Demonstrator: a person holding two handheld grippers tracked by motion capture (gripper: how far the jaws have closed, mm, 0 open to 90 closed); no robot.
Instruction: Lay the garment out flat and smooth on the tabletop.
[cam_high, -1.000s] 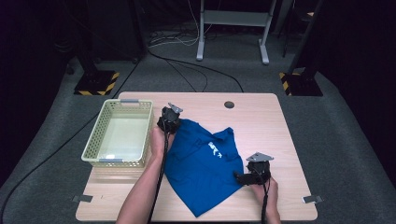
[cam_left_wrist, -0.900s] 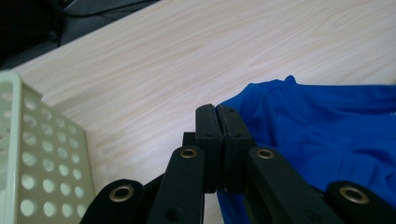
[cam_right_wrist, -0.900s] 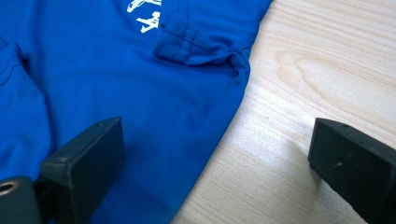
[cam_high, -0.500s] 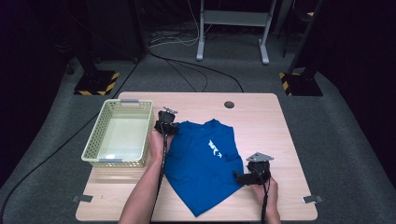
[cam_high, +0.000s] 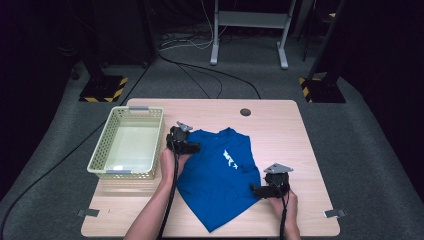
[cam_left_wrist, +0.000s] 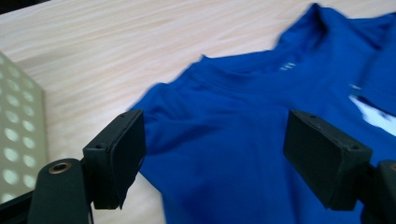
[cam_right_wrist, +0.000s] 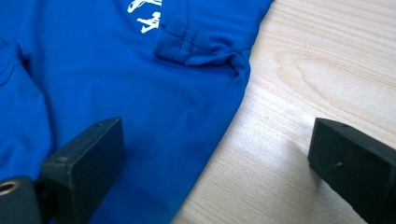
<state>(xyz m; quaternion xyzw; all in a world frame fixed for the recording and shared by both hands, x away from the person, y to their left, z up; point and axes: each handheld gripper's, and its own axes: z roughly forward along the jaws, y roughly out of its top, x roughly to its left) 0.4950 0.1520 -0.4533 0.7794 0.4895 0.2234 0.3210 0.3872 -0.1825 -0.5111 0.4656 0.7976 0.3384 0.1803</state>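
One shirt (cam_high: 220, 175), one basket (cam_high: 129, 142), two hand-held grippers

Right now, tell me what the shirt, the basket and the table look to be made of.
Shirt: soft knit fabric, probably cotton or a blend; matte blue, it creases and shows stitched hems. Basket: likely moulded plastic; pale yellow-green walls pierced by a regular grid of holes. Table: light wood or a wood-look laminate; printed-looking grain, smooth with a slight sheen.
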